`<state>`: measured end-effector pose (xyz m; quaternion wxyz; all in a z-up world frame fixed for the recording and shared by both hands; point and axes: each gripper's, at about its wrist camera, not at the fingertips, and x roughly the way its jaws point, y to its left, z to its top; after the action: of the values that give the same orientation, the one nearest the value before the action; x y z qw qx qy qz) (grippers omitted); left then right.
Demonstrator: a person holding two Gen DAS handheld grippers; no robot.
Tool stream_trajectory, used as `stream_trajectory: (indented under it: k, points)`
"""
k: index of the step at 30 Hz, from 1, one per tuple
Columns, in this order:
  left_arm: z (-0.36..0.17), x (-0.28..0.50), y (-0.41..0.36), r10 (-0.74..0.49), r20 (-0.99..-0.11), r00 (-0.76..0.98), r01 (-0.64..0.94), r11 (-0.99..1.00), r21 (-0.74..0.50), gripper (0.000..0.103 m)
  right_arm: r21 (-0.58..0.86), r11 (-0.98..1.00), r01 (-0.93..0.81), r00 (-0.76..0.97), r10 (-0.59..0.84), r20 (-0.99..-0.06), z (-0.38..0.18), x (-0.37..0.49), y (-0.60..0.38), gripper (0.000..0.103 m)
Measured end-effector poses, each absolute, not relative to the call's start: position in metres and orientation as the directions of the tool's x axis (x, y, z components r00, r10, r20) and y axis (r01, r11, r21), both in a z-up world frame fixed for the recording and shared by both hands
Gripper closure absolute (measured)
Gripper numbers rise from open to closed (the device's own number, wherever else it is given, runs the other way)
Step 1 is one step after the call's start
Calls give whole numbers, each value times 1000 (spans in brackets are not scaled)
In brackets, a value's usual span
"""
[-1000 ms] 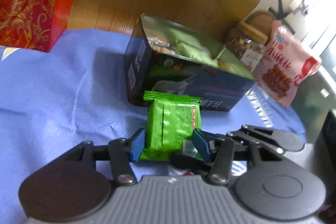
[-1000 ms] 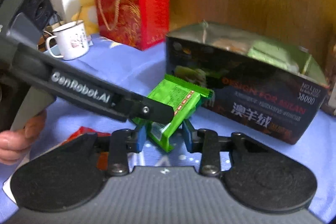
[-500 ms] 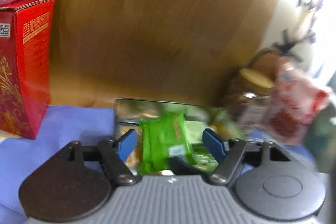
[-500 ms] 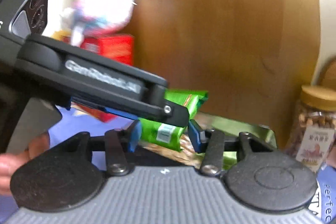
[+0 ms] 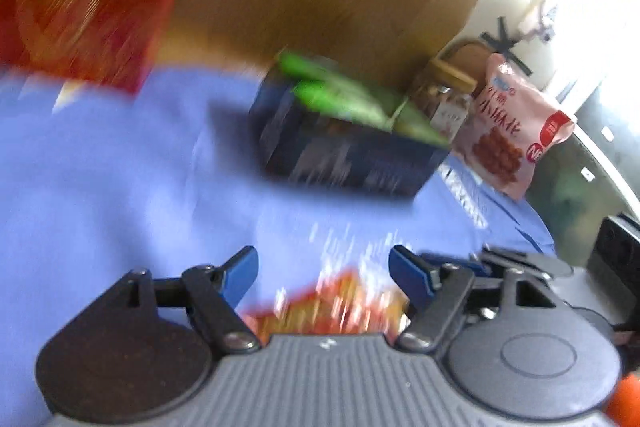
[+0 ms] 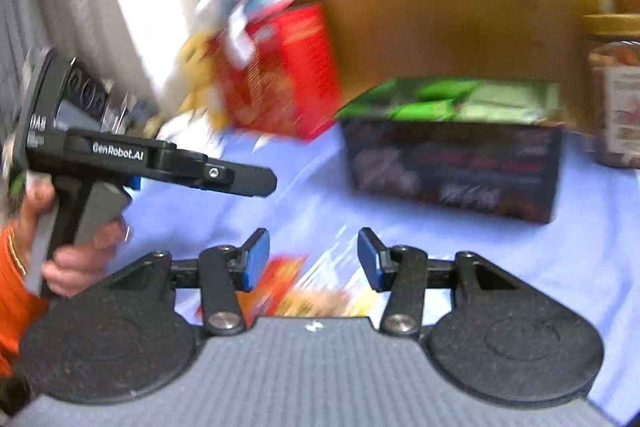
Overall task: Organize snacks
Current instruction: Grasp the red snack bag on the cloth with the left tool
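With green packs [image 5: 340,99] lying in the box [image 5: 344,151] at frame centre, we judge ourselves between picks: left gripper [image 5: 323,269] and right gripper [image 6: 313,254] both gape wide, empty. Next, we close on the red packet [image 6: 288,291] low between the fingers.

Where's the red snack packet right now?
The red snack packet lies on the blue cloth, low in both views between each gripper's open fingers, in front of the dark box.
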<state>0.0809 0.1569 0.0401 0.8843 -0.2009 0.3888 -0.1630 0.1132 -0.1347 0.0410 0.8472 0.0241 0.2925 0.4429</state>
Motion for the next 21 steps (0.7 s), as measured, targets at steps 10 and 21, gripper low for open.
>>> stream_trajectory:
  k: [10,21]
  points:
    - [7,21,172,-445,-546,710,41,800,-598,29,218,562,-798,339,717,-609,25,110,-67,70]
    - [4,8,177,-453,-523,722,19,768,-640,69,290,571,-768,392,777,-492,31,55,-105,99]
